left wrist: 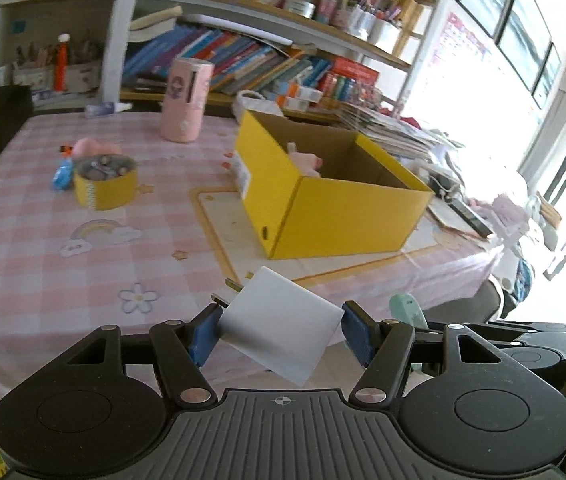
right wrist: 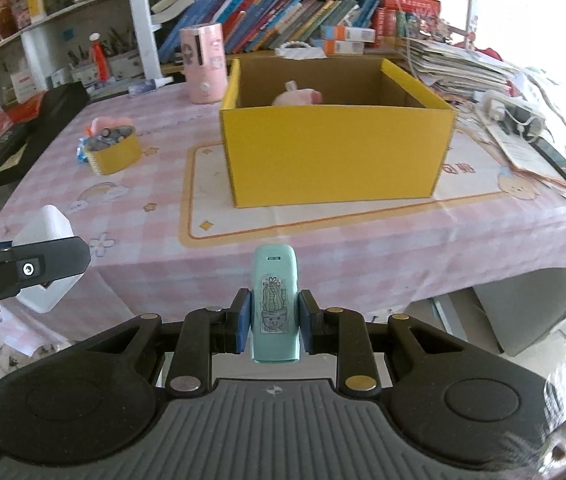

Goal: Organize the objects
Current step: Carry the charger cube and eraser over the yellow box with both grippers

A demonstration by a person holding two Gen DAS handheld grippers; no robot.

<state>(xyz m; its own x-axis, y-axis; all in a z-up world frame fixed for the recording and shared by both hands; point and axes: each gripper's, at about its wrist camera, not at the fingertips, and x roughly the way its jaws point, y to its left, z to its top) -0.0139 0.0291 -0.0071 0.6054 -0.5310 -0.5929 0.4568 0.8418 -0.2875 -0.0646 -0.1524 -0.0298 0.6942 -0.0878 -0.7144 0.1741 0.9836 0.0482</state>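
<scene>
Left tool [left wrist: 279, 330] clamped on a white plug-in charger [left wrist: 281, 326], blue pads [left wrist: 203, 336] pressing its two sides, metal prongs pointing up-left, body tilted; held above the near edge of the tabletop [left wrist: 43, 272]. Right tool [right wrist: 274, 320] closed tight on a mint-green stapler-like item [right wrist: 274, 300] with a cactus sticker, upright between the pads, also in front of the near tabletop edge. Farther out, in the middle of the pink checked cloth, an open yellow box [right wrist: 335, 152] with a pink plush toy [right wrist: 297, 98] inside. Left of the box, well apart, a small round yellow tin [right wrist: 114, 152] filled with small bits; behind it a pink cylindrical container [right wrist: 203, 64]. At the back, bookshelves [right wrist: 283, 12] crammed with books; at the right, stacked papers [right wrist: 463, 64].
</scene>
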